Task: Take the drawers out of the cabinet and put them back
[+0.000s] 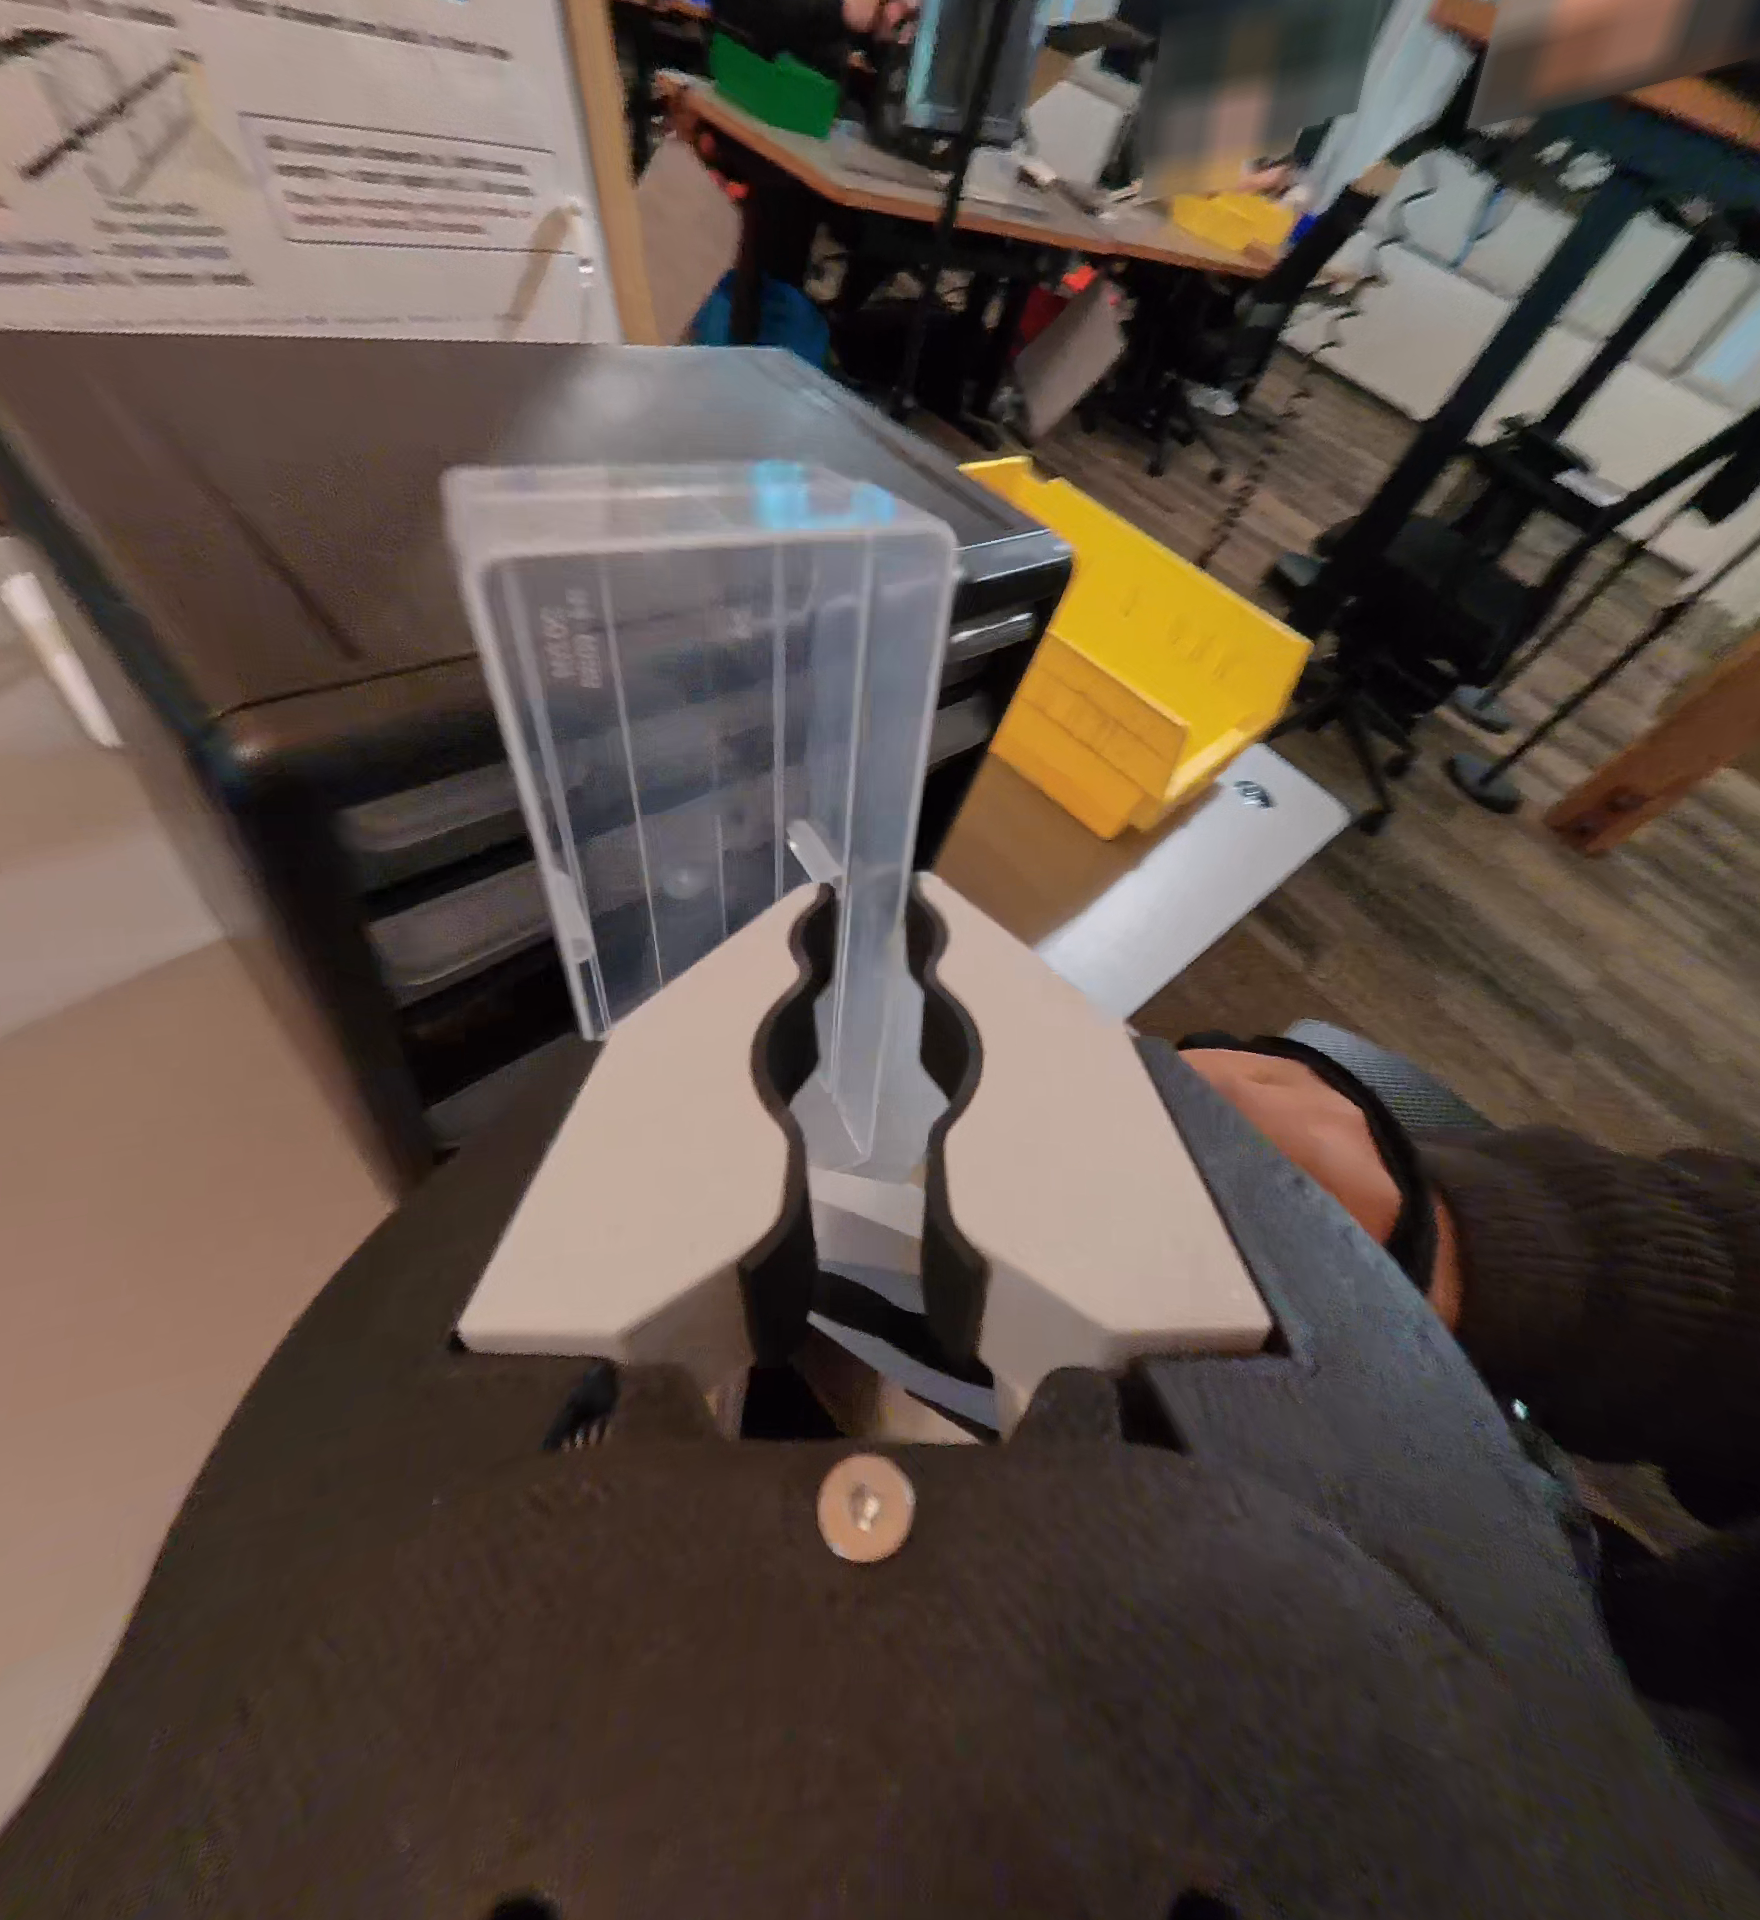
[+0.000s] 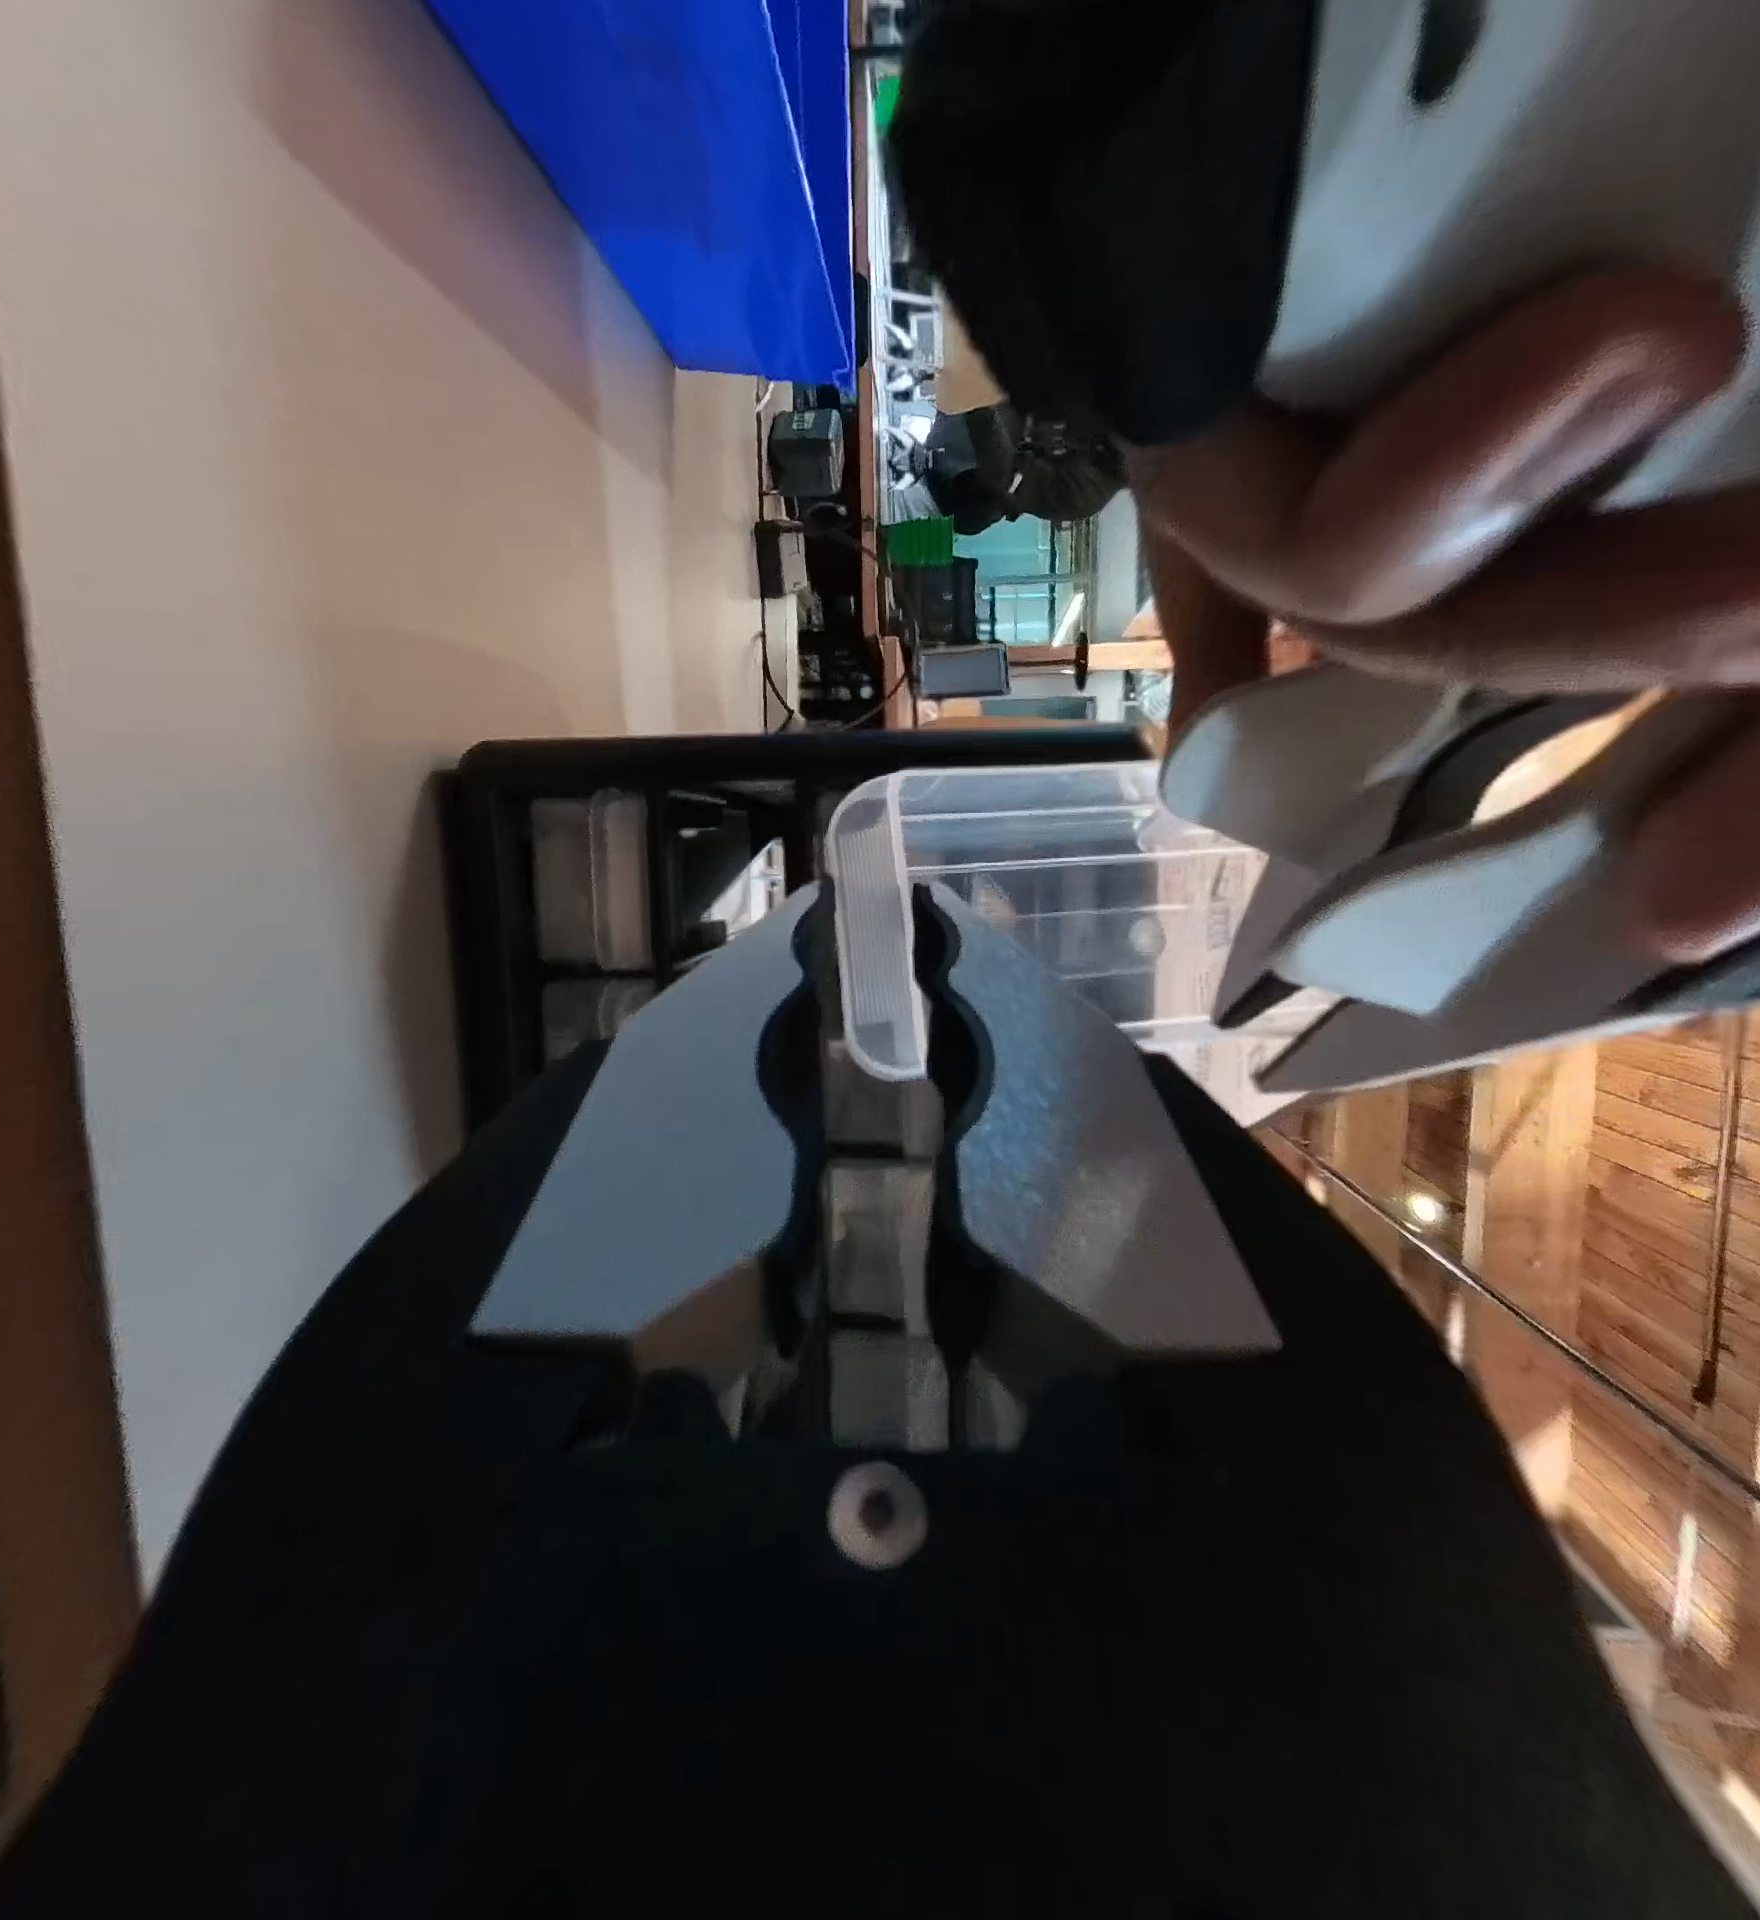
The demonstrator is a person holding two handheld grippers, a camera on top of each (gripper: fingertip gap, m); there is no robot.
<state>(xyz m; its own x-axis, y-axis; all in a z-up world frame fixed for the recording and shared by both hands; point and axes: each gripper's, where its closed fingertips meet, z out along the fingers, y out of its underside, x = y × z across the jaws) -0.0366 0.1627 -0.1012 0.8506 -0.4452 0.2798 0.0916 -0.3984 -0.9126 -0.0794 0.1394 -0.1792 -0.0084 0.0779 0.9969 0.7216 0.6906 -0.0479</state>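
Note:
A clear plastic drawer point(image 1: 689, 707) is held in the air in front of the black cabinet point(image 1: 232, 520). My left gripper point(image 1: 876, 894), with grey fingers, is shut on one thin side wall of the drawer. In the right wrist view my right gripper point(image 2: 871, 904), with dark fingers, is shut on the ribbed front handle point(image 2: 881, 966) of the same drawer point(image 2: 1042, 883). The left gripper point(image 2: 1255, 1034) shows there at the drawer's other end, with a hand around it. The cabinet point(image 2: 481, 935) stands just behind, with other drawers in its slots.
A yellow bin point(image 1: 1136, 665) and a silver laptop point(image 1: 1198, 883) lie on the table to the right of the cabinet. A person's hand point(image 1: 1302, 1132) is at the right. A poster board stands behind the cabinet. Desks, chairs and wood floor lie beyond. My right fingertips sit around 9 centimetres from my left ones.

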